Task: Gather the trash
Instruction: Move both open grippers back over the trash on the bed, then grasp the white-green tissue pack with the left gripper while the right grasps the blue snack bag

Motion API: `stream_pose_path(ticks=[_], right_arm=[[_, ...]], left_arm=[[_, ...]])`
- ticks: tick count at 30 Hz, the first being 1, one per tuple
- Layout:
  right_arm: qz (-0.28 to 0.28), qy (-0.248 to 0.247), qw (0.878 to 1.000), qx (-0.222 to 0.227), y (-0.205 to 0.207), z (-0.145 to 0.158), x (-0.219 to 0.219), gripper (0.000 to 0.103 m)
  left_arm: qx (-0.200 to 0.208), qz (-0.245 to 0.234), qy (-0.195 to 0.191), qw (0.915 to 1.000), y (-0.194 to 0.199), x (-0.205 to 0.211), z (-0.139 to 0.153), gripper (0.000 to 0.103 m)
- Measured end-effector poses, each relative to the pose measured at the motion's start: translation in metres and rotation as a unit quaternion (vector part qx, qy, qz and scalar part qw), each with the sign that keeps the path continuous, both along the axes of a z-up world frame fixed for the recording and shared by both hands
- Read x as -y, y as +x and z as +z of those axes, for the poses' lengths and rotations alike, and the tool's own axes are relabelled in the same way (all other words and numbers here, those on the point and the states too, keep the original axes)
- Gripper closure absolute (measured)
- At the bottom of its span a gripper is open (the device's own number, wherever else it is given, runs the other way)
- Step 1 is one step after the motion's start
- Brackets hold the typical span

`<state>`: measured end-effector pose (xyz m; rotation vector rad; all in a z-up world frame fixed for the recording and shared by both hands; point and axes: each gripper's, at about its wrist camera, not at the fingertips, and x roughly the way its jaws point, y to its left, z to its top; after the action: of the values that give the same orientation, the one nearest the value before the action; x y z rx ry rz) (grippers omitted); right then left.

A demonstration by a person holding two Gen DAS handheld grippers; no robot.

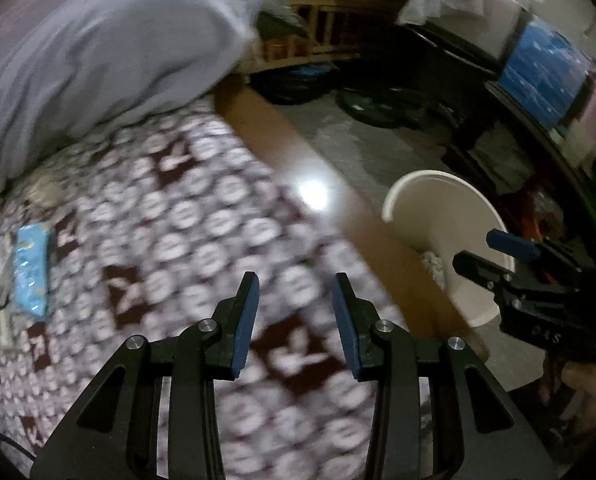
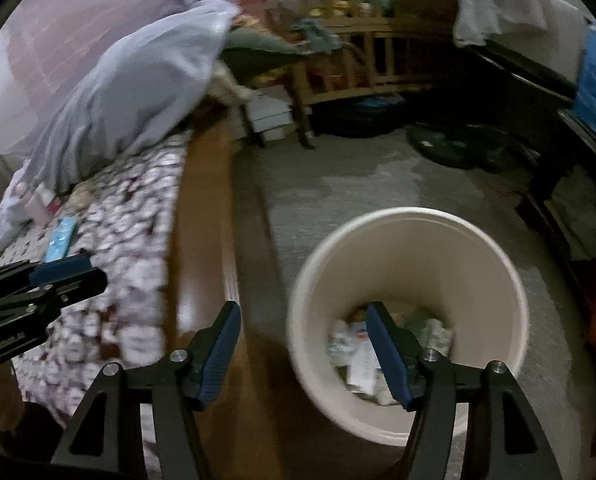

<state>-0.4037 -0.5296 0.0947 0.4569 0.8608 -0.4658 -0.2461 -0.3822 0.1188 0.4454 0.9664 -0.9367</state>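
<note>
A white bucket stands on the floor beside the bed, with crumpled wrappers and paper at its bottom. My right gripper hangs over the bucket's left rim and the bed's wooden edge, open, nothing between its fingers. In the left wrist view it shows at the right over the bucket. My left gripper is above the patterned bedspread, open and empty; it appears at the left in the right wrist view. A light blue packet lies on the bedspread at the far left, also seen as a blue packet.
A grey pillow lies at the head of the bed. The bed's brown wooden side rail runs between bedspread and floor. A wooden shelf, dark bags and a blue box line the far side of the grey floor.
</note>
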Motion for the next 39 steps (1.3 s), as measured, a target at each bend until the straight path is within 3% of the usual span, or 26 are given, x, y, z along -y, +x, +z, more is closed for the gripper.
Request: stream_pose_path(ticks=[7, 13, 20, 27, 31, 34, 39], right_arm=[[0.079, 0.006, 0.997, -0.007, 0.062, 0.0, -0.056, 0.037], [0.138, 0.017, 0.99, -0.019, 0.115, -0.007, -0.104, 0.036], [0.193, 0.037, 0.98, -0.012, 0.189, -0.004, -0.155, 0.033], [0.232, 0.067, 0.97, -0.011, 0.289, -0.015, -0.211, 0.027], [0.235, 0.084, 0.968, -0.017, 0.346, -0.028, -0.234, 0.026], [0.229, 0.097, 0.968, -0.023, 0.375, -0.039, -0.243, 0.026], [0.225, 0.099, 0.969, -0.034, 0.393, -0.055, -0.246, 0.029]], left_arm=[[-0.014, 0.078, 0.005, 0.9968, 0.055, -0.069, -0.005, 0.068], [-0.018, 0.16, 0.014, 0.9868, 0.105, -0.144, -0.019, 0.068], [-0.029, 0.263, 0.023, 0.9641, 0.159, -0.24, -0.038, 0.068], [-0.059, 0.327, 0.019, 0.9428, 0.196, -0.301, -0.052, 0.067], [-0.079, 0.349, -0.008, 0.9337, 0.212, -0.318, -0.053, 0.067], [-0.088, 0.368, -0.028, 0.9251, 0.224, -0.324, -0.052, 0.058], [-0.103, 0.401, -0.066, 0.908, 0.244, -0.321, -0.055, 0.049]])
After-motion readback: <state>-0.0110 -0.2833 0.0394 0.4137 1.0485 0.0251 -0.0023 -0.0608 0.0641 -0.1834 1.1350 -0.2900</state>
